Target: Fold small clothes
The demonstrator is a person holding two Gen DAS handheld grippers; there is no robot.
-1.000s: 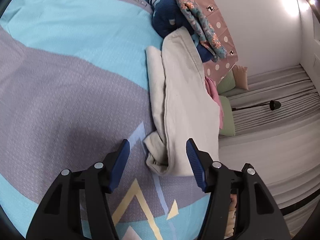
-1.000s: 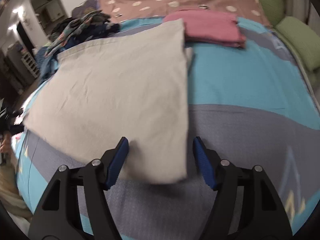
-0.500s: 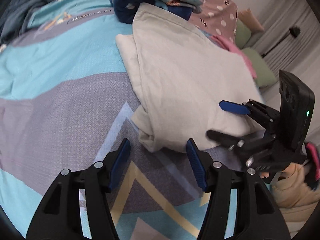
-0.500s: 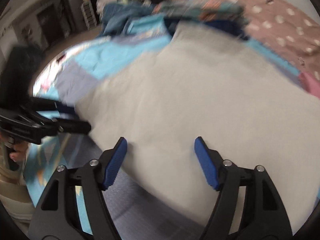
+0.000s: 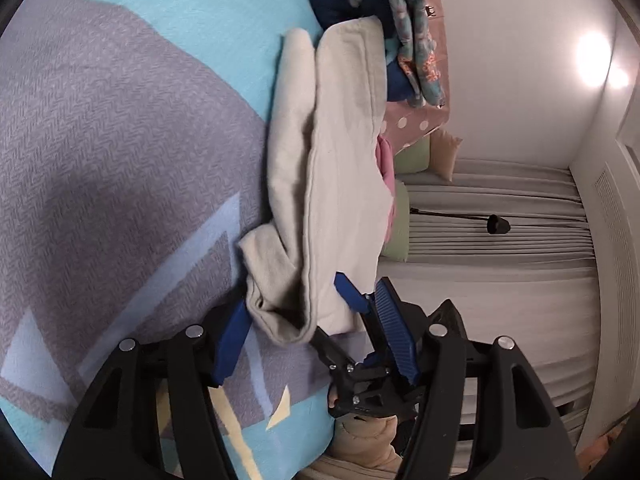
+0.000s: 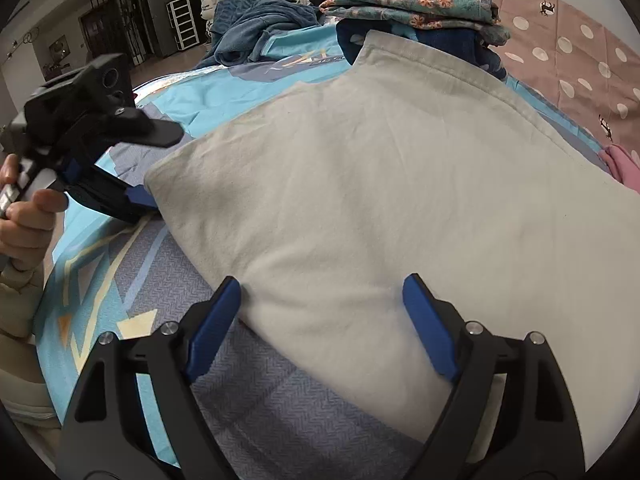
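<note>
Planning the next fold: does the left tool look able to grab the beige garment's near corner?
Probably yes. The left tool is open and straddles the bunched corner of the beige garment; nothing lies between, though the right tool sits close beside it.

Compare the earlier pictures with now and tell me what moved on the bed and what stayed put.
Both grippers closed in on the beige garment. The left gripper now straddles its bunched near corner, jaws open; the right gripper has come to the near edge beside it, jaws open, one finger over the cloth. Nothing is gripped yet. The garment lies folded as before; the floral and navy pile and pink clothes are unmoved.
</note>
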